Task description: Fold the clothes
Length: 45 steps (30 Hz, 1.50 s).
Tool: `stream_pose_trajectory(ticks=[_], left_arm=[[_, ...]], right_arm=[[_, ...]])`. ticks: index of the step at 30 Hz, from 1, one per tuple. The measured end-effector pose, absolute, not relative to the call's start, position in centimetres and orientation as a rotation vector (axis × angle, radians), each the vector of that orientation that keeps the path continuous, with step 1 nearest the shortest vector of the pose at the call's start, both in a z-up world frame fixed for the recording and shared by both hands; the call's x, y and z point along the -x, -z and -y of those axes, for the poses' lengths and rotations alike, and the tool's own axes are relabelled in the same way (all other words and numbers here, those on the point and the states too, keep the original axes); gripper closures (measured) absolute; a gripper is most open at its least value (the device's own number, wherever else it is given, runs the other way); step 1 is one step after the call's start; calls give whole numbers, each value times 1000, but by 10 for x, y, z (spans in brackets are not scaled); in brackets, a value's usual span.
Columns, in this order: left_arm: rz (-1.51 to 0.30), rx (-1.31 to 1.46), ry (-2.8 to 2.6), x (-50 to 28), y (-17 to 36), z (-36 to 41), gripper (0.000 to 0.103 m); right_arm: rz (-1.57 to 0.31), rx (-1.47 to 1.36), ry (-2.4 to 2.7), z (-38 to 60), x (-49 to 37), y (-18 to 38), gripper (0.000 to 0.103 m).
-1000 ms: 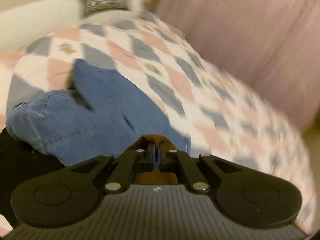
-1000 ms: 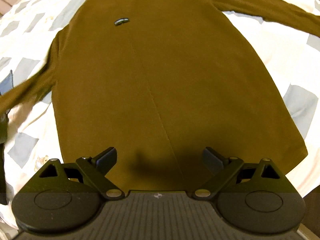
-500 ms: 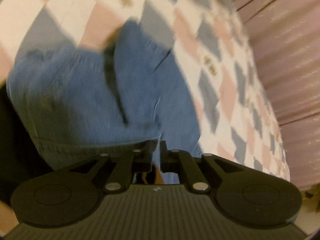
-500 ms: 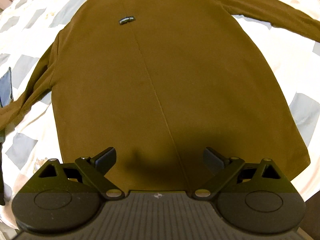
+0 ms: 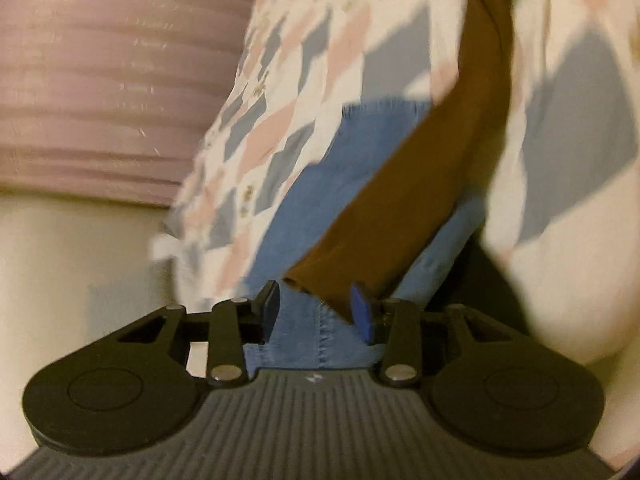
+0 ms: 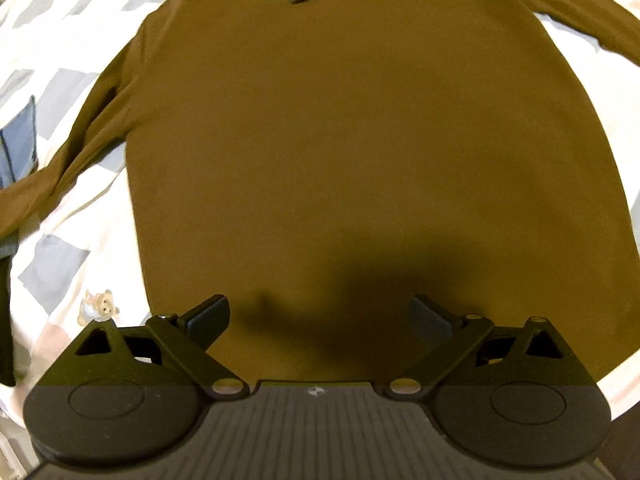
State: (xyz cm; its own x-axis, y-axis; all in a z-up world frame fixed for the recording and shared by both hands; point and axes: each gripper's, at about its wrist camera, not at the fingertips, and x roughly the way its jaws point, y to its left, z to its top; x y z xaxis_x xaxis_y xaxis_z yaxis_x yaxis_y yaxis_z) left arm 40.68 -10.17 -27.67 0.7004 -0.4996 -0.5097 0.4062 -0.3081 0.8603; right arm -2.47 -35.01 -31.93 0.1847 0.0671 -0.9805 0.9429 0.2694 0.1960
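One patchwork quilt (image 6: 60, 92) bears one brown sweater (image 6: 360, 152), spread flat, and one pair of jeans (image 5: 288, 240) under its sleeve (image 5: 400, 208). Right gripper (image 6: 318, 320), wide open and empty, hovers over the sweater's hem; left gripper (image 5: 316, 312), half-open, empty, at the cuff.

Left tool (image 5: 316, 312) spread; brown sleeve (image 5: 404, 200) crossing jeans (image 5: 304, 216).

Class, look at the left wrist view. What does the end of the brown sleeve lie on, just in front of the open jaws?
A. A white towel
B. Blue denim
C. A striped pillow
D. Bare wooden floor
B: the brown sleeve ends with its cuff lying over blue denim, just ahead of the left gripper, whose jaws stand apart.
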Motion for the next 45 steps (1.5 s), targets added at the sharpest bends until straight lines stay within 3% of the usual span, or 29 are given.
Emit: stream_pose_trajectory(ticks=[6, 7, 8, 9, 12, 17, 24, 29, 34, 38, 40, 41, 45], left_arm=[[298, -1950, 959, -420, 322, 86, 69], [336, -1997, 968, -422, 329, 83, 72], [341, -2016, 980, -426, 332, 84, 93], [262, -1967, 999, -430, 324, 95, 99], [-29, -1686, 1004, -456, 283, 136, 99], [-618, -905, 813, -569, 192, 193, 89], [-810, -675, 720, -611, 177, 179, 77], [-1019, -344, 730, -621, 179, 157, 77], [-946, -437, 783, -606, 188, 187, 76], [-967, -580, 750, -617, 222, 221, 65], [-993, -650, 722, -621, 241, 229, 75], [-1000, -675, 722, -621, 248, 231, 103], [-905, -813, 763, -603, 248, 210, 102]], right_arm=[[-1193, -1209, 903, 352, 37, 324, 2], [-1192, -1212, 905, 352, 37, 324, 2], [-1190, -1216, 908, 352, 37, 324, 2], [-1188, -1220, 911, 353, 38, 325, 2], [-1182, -1232, 919, 353, 39, 325, 2], [-1173, -1252, 932, 354, 40, 326, 2], [-1155, -1284, 957, 353, 44, 332, 2], [-1173, -1278, 946, 353, 39, 336, 2], [-1193, -1253, 924, 355, 30, 338, 2], [-1189, -1239, 923, 356, 26, 335, 2], [-1179, -1241, 935, 356, 30, 332, 2], [-1172, -1245, 946, 356, 33, 331, 2], [-1142, -1268, 991, 354, 48, 327, 2]])
